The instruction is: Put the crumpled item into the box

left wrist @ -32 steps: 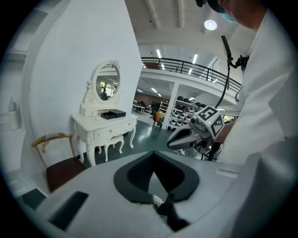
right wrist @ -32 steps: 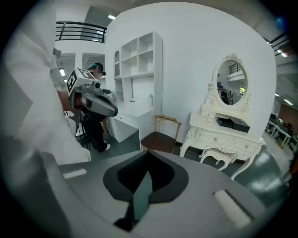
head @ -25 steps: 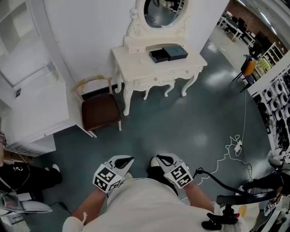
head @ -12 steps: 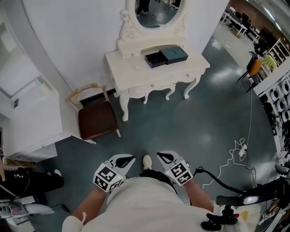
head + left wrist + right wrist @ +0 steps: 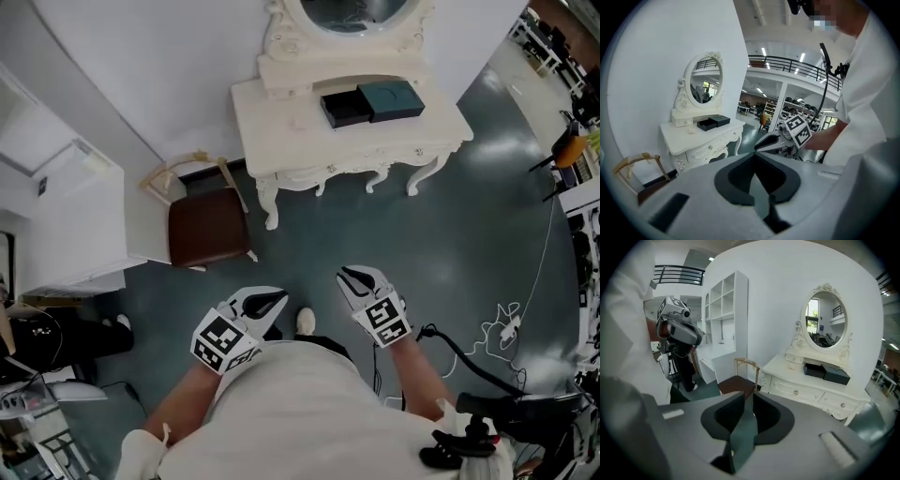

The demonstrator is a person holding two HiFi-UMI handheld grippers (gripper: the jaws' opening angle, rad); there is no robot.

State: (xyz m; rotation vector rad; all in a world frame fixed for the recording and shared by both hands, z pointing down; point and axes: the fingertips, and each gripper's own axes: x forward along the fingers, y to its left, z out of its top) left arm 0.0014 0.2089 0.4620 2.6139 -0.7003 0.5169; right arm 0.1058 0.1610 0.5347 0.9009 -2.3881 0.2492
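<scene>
A black open box (image 5: pixel 345 109) with its dark teal lid (image 5: pixel 394 98) beside it sits on the white dressing table (image 5: pixel 281 141); both also show in the left gripper view, box (image 5: pixel 707 124), and in the right gripper view, box (image 5: pixel 815 370). A small pale lump (image 5: pixel 692 130) lies on the table top left of the box; I cannot tell what it is. Both grippers are held low near the person's body, far short of the table. My left gripper (image 5: pixel 267 303) has its jaw tips together and empty. My right gripper (image 5: pixel 350 277) is opening its jaws, with nothing between them.
A wooden chair with a brown seat (image 5: pixel 208 228) stands left of the table, next to a white cabinet (image 5: pixel 75 216). An oval mirror (image 5: pixel 361 9) tops the table. A white cable (image 5: pixel 502 323) lies on the dark floor at the right. A person's legs (image 5: pixel 56 339) show at the left.
The dressing table has come nearer and larger in the head view. My right gripper has moved forward and up; the left has stayed close to the body.
</scene>
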